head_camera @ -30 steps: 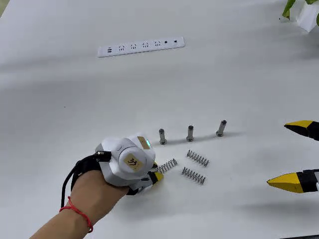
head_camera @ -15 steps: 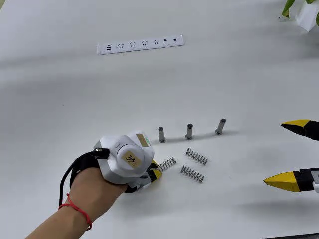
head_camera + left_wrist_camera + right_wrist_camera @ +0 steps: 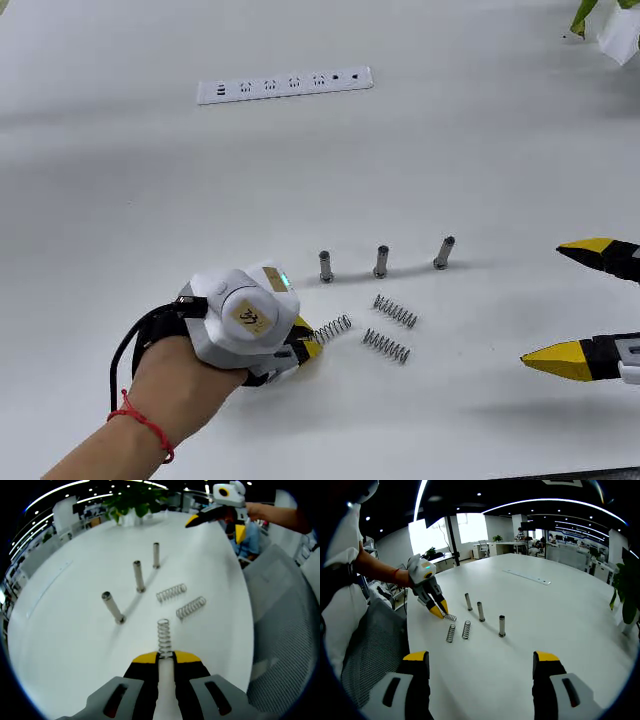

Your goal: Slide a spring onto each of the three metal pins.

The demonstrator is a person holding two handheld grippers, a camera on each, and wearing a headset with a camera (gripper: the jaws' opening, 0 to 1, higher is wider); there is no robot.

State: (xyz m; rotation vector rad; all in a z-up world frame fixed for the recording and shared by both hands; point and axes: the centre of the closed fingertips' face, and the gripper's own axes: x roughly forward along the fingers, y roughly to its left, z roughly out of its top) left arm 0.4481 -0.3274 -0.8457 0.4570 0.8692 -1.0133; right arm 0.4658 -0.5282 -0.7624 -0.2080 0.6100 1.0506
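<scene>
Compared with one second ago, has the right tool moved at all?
Yes, slightly. In the head view the right tool, jaws open, has drifted left toward the rightmost pin; the gap between them is smaller.

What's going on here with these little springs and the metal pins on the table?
A person is working at a white table with handheld tongs in each hand. The left tongs are shut on one end of a small coiled metal spring. Two more springs lie loose on the table nearby. The three upright metal pins stand in a row just beyond, none with a spring on it yet. The right tongs hang open off to the side, holding nothing.
</scene>
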